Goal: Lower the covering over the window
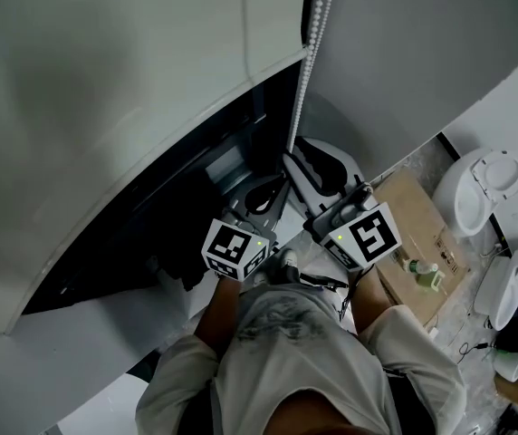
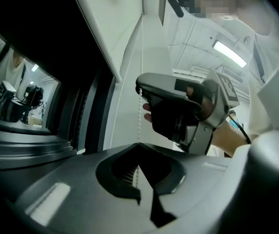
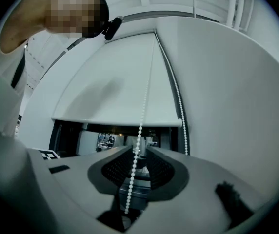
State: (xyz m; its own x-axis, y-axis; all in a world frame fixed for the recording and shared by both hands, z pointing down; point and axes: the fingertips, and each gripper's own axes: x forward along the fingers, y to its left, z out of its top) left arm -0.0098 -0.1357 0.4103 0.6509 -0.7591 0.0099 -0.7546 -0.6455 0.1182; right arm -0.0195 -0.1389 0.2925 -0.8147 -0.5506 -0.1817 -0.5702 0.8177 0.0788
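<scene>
blind [image 1: 123, 107]: white roller blind, covers the upper part of the window [image 1: 168, 225]; its bottom rail [image 3: 115, 122] hangs partway down the window.
window: dark strip below the rail is uncovered; the glass shows reflections.
wall [image 1: 404, 53]: plain light surface directly right of the window.
cardboard box [image 1: 408, 211]: flat on the floor, below and right of the window, well clear of it.
right gripper [image 3: 139, 148]: we hold it at the window's right edge. Jaws stand apart with a clear gap. The chain runs through that gap, and we see no pad pressing on it, so nothing is gripped.
left gripper [image 2: 138, 145]: also at the window's right edge, lower on the chain than the right one. Jaws are closed to a point and pinch the chain where it enters them.
bead chain [image 3: 144, 103]: white beads hanging along the window's right edge. One strand passes through both grippers. A second strand hangs just beside it, nearer the wall and free of both tools.
</scene>
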